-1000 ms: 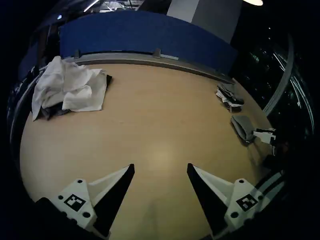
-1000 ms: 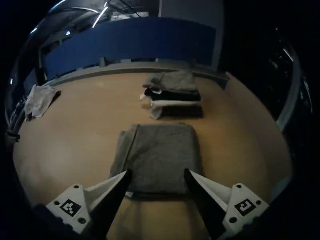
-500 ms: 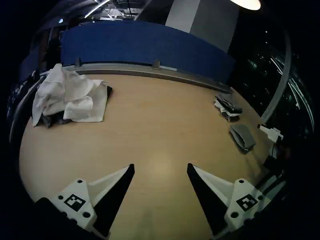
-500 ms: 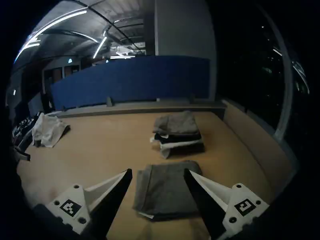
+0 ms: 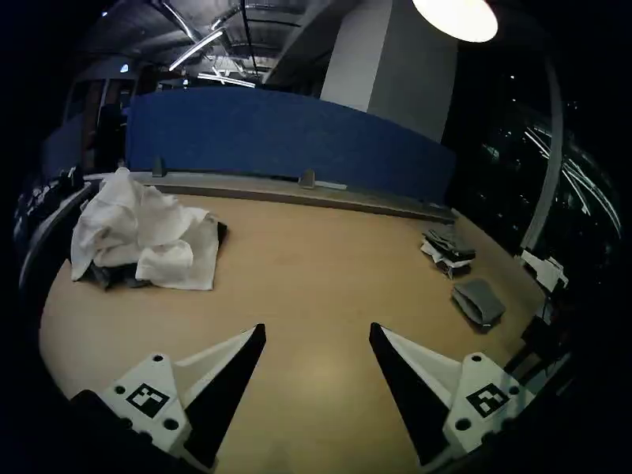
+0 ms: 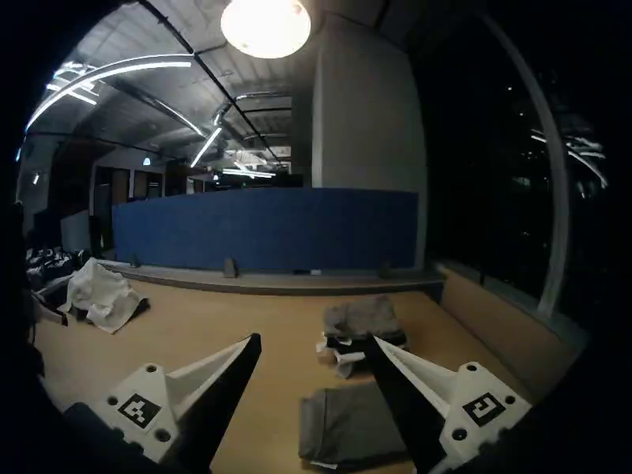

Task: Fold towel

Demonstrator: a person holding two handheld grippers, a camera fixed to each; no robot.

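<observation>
A folded grey towel [image 6: 351,423] lies on the wooden table [image 6: 237,332] just ahead of my right gripper [image 6: 314,351], which is open and raised above it, holding nothing. The same towel [image 5: 478,301] appears at the right in the left gripper view. Behind it stands a stack of folded towels [image 6: 362,324], grey on top, black and white below, also seen as the stack [image 5: 447,246]. A heap of unfolded white and dark towels [image 5: 142,241] lies at the far left, seen too as the heap [image 6: 101,294]. My left gripper [image 5: 317,340] is open over bare table [image 5: 316,268].
A blue partition [image 5: 284,146] with a grey rail runs along the table's far edge. A wooden side wall [image 6: 505,332] borders the table on the right. A round ceiling lamp [image 6: 265,25] glows overhead. Dark windows stand to the right.
Both grippers have tilted upward and lifted away from the table. The right gripper has drawn back from the folded grey towel, which now sits lower and smaller in its view.
</observation>
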